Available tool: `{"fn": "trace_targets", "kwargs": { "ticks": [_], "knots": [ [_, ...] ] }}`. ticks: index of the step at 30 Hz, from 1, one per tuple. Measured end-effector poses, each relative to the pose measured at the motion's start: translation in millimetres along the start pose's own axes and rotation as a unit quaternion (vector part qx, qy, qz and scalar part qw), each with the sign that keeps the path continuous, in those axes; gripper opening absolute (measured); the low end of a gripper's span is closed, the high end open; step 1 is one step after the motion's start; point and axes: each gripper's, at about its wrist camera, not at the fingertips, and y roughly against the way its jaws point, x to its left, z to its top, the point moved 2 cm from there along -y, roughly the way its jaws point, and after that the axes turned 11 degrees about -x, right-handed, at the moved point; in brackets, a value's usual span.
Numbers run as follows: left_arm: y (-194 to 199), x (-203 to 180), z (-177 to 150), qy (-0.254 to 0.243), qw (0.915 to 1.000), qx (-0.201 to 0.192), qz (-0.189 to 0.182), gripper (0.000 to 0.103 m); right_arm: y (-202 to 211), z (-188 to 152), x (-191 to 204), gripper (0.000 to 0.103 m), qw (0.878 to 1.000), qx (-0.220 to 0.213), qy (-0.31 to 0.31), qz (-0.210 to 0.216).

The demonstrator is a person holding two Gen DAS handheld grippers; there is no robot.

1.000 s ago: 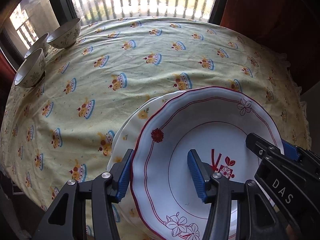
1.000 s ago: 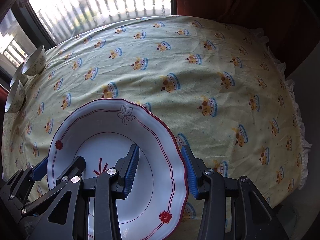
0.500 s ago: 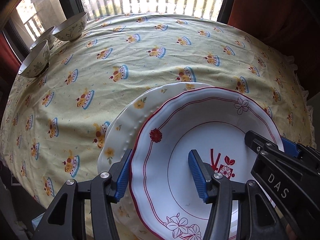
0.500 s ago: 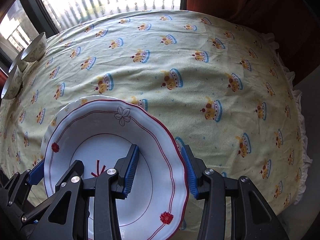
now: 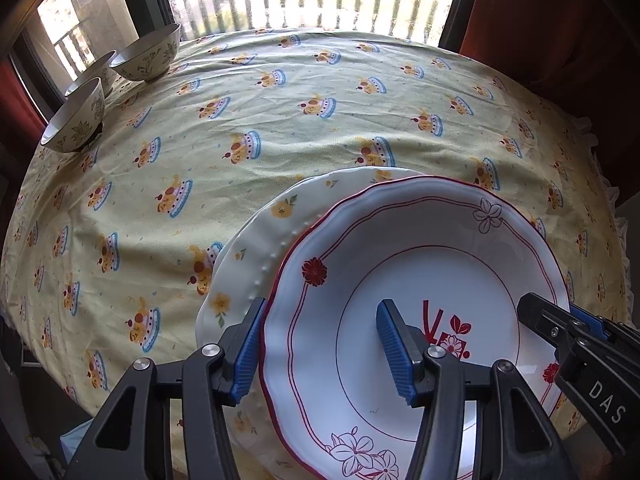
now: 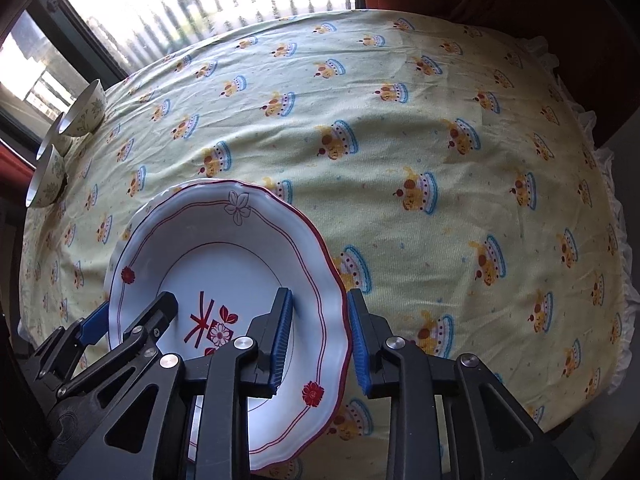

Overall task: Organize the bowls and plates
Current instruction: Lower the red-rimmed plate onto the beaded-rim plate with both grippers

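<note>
A white deep plate with red trim and flowers [image 5: 420, 280] [image 6: 224, 268] is held above a cream plate with yellow flowers [image 5: 272, 232], which lies on the tablecloth and peeks out at its left. My left gripper [image 5: 320, 344] straddles the red plate's left rim, one finger outside, one inside. My right gripper [image 6: 320, 340] straddles its right rim the same way. Both jaws stand wide of the rim. Three patterned bowls [image 5: 144, 54] [image 6: 82, 114] stand at the far left edge.
A round table under a yellow tablecloth [image 5: 320, 128] [image 6: 440, 160] with a cake print fills both views. A window with bars is behind it, and a red curtain [image 5: 540, 8] hangs at the right. The cloth's frilled edge [image 6: 616, 240] drops off at the right.
Both grippers and the red plate have moved back and up from the table. More of the cream plate shows beneath the red one. The bowls look farther in.
</note>
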Motion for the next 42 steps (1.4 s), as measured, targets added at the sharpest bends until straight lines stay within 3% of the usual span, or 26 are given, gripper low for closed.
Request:
{"fn": "trace_targets", "kwargs": {
  "ticks": [4, 10, 18, 22, 33, 35, 40, 42],
  "knots": [
    [2.2, 3.0, 1.3, 0.005, 1.0000, 0.000, 0.001, 0.055, 1.7, 2.4, 6.9, 0.030, 1.000, -0.003, 0.022, -0.010],
    [5.5, 20.8, 7.4, 0.034, 0.9992, -0.002, 0.022, 0.055, -1.8, 8.5, 20.4, 0.030, 0.999, -0.001, 0.035, 0.013],
    [2.7, 20.5, 4.0, 0.016, 0.9983, -0.010, 0.055, 0.056, -11.2, 7.3, 35.2, 0.031, 0.998, 0.003, 0.063, 0.007],
    [1.6, 15.9, 1.9, 0.005, 0.9979, -0.014, 0.062, 0.061, -12.1, 5.6, 38.7, 0.032, 0.997, -0.005, 0.083, -0.006],
    [3.9, 15.3, 1.9, 0.012, 0.9991, -0.016, 0.036, 0.068, -12.8, 4.3, 37.0, 0.037, 0.995, -0.028, 0.088, -0.026],
    [4.0, 21.2, 1.1, 0.023, 0.9990, -0.011, 0.038, 0.073, -13.0, 4.0, 36.1, 0.041, 0.996, -0.023, 0.084, -0.024],
    [2.6, 46.0, -6.4, 0.063, 0.9973, 0.010, 0.037, 0.086, -12.1, 3.6, 33.6, 0.073, 0.997, -0.024, 0.069, -0.011],
    [5.5, 51.4, -6.4, 0.067, 0.9970, 0.008, 0.039, 0.088, -9.0, 4.4, 36.0, 0.075, 0.998, -0.028, 0.063, -0.008]
  ]
}}
